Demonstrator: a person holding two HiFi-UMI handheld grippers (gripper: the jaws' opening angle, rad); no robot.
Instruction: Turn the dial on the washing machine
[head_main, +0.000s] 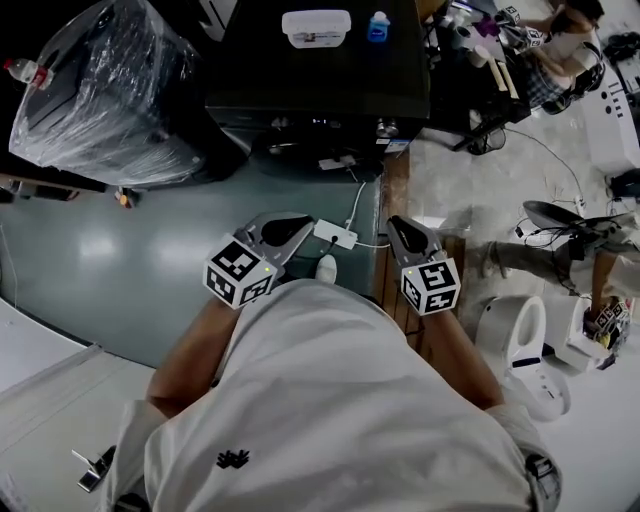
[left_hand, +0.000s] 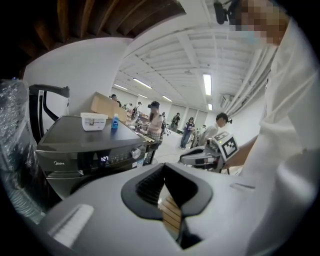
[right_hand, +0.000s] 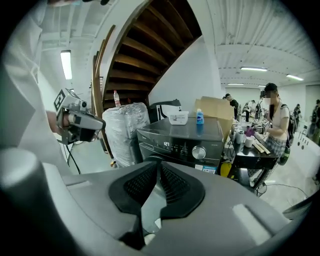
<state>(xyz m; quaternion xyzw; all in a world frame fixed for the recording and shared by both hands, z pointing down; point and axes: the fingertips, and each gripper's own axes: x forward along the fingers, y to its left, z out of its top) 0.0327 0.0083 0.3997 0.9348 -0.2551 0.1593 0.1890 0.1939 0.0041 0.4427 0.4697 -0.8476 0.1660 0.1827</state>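
Observation:
The dark washing machine (head_main: 320, 90) stands ahead of me, seen from above in the head view. Its silver dial (head_main: 385, 128) is at the front panel's right end; it also shows as the dial (left_hand: 136, 153) and the dial (right_hand: 199, 152), beside a lit display. Both grippers hang in the air close to my body, well short of the machine. My left gripper (head_main: 298, 224) (left_hand: 165, 165) has its jaws closed together on nothing. My right gripper (head_main: 400, 226) (right_hand: 160, 164) is likewise shut and empty, and points toward the panel.
A white box (head_main: 316, 27) and a blue bottle (head_main: 378, 27) sit on the machine's top. A plastic-wrapped bulk (head_main: 100, 90) stands to its left. A white power strip (head_main: 335, 234) with a cable lies on the floor. A cluttered table (head_main: 500, 60) and people are at the right.

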